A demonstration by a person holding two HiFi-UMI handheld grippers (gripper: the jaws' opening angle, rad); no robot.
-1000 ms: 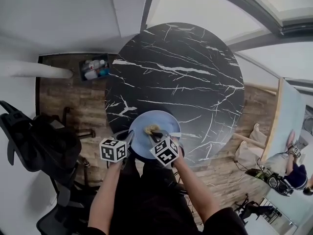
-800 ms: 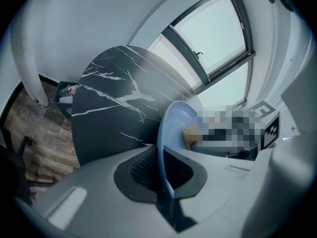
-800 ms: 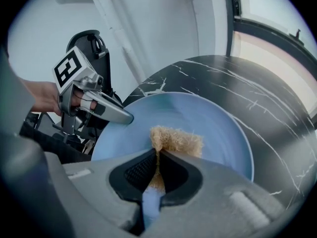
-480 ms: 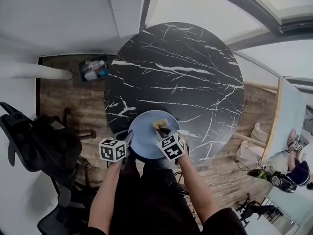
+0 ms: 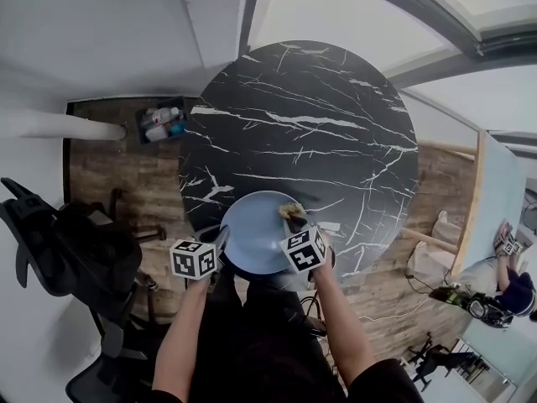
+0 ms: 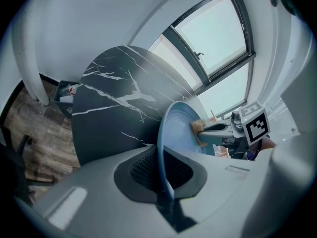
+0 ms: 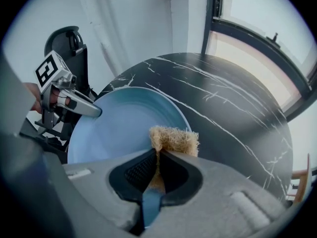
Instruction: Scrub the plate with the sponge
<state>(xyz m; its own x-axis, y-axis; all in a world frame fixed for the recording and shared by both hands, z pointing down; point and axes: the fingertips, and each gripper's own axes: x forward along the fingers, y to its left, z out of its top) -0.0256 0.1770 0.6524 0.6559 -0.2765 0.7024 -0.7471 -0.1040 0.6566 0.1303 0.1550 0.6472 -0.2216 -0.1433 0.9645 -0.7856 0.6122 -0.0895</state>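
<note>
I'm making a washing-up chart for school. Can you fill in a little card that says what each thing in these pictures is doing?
Table: round, black with white veins
Plate: blue, at the table's near edge
Left gripper: shut on the plate's near rim
Right gripper: shut on the sponge
Sponge: tan and rough, touching the plate near its far right rim
Job: scrubbing under way
</note>
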